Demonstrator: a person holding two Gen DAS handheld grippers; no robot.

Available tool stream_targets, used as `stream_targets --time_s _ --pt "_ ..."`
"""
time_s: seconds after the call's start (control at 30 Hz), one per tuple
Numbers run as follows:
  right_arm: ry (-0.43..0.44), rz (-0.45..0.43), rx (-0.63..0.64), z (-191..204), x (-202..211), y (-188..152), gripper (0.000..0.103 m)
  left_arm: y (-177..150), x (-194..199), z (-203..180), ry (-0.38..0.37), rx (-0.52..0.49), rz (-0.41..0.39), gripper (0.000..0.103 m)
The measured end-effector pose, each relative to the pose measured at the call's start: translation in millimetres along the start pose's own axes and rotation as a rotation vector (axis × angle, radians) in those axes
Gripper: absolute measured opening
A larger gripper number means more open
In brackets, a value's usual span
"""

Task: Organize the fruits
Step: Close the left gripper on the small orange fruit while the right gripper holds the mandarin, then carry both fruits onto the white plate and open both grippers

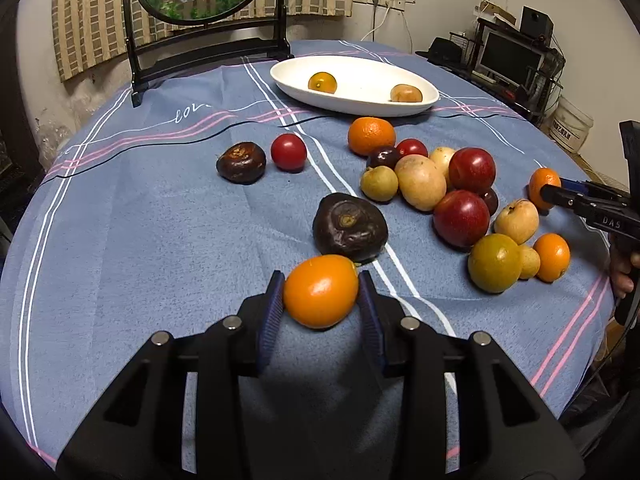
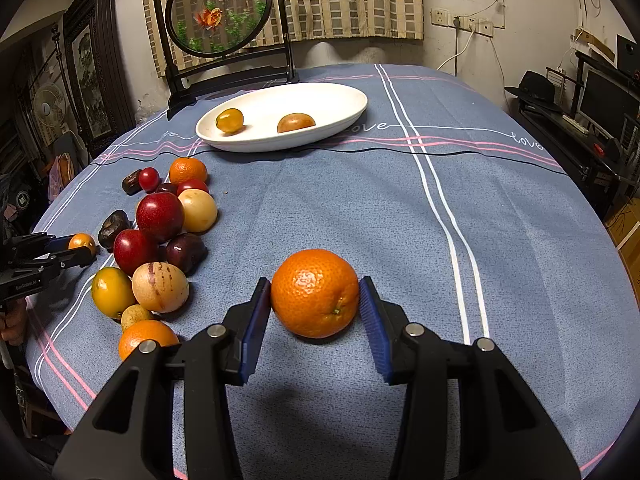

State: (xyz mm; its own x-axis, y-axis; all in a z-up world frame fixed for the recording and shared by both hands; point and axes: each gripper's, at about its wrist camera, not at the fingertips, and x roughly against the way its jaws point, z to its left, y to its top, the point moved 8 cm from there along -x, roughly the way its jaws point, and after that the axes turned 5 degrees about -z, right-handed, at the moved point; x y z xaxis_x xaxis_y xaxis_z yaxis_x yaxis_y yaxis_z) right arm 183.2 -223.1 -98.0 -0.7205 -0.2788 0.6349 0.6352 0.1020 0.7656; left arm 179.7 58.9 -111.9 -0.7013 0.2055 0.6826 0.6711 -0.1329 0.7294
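My left gripper [image 1: 321, 296] is shut on a small smooth orange fruit [image 1: 320, 291], held just above the blue cloth. My right gripper [image 2: 316, 300] is shut on a mandarin [image 2: 315, 293]; it also shows in the left wrist view [image 1: 543, 188]. A white oval dish [image 1: 360, 98] at the back holds a yellow-green fruit [image 1: 322, 82] and a brown fruit [image 1: 405, 93]. A pile of fruits lies on the cloth: red plums [image 1: 462, 218], a tan fruit [image 1: 420, 182], a mandarin [image 1: 371, 136], dark chestnut-like fruits [image 1: 350, 227].
A round fish screen on a black stand [image 1: 208, 0] stands behind the dish. The table's right edge [image 1: 600, 320] drops off near a shelf with a monitor [image 1: 508, 56]. In the right wrist view the dish [image 2: 340, 128] lies at the back, the pile to my left.
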Motion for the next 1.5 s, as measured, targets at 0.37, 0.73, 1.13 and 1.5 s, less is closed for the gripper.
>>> stream_targets --time_s 0.37,0.73,1.13,1.5 --pt "0.013 -0.033 0.002 2 6 3 0.045 0 8 8 -0.058 0.129 -0.025 0.037" --pt "0.098 -0.11 0.071 36 -19 81 0.045 95 2 -17 -0.096 0.106 -0.138 0.038" --pt "0.047 -0.125 -0.064 10 -144 194 0.045 197 -110 -44 -0.027 0.026 -0.071 0.038" --pt "0.02 0.027 -0.082 -12 -194 177 0.045 196 -176 -53 0.009 -0.053 0.077 0.038"
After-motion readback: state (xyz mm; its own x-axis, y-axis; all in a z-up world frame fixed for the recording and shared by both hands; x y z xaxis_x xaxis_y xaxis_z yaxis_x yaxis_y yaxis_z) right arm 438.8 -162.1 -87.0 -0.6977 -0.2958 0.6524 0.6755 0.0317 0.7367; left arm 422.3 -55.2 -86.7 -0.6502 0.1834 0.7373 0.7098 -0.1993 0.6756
